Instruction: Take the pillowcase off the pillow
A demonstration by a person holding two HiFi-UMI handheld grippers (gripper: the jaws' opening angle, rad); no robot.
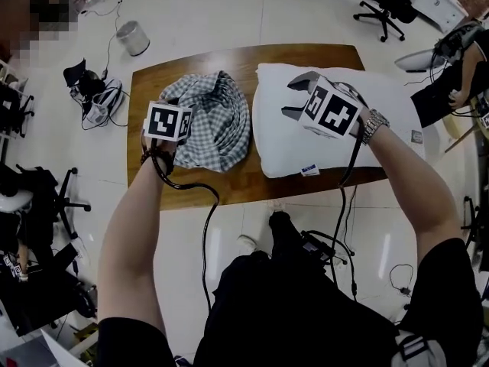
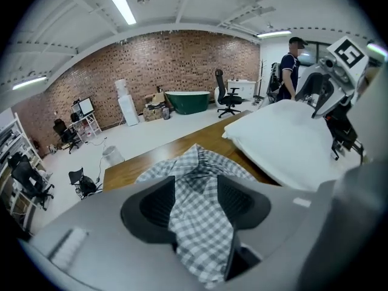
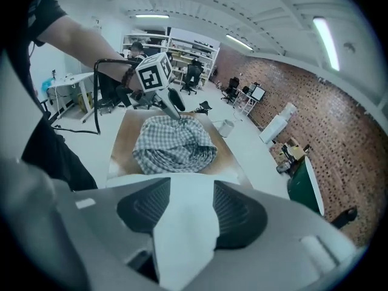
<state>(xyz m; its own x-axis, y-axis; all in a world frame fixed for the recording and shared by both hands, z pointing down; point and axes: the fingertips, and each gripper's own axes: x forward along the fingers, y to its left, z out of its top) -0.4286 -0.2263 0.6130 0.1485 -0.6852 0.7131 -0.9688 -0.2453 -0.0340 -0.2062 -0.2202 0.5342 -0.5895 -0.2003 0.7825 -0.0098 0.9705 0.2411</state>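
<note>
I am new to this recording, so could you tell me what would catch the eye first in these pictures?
A crumpled grey-checked pillowcase lies heaped on the left half of the wooden table, with the bare white pillow flat beside it on the right. The left gripper hangs over the pillowcase and the right gripper over the pillow, both with jaws apart and gripping nothing.

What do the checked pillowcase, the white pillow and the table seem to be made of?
Pillowcase: thin woven cloth, perhaps cotton, matte; it crumples in soft folds.
Pillow: white matte fabric shell, puffy, filling unseen.
Table: wood or wood veneer, brown grain.
</note>
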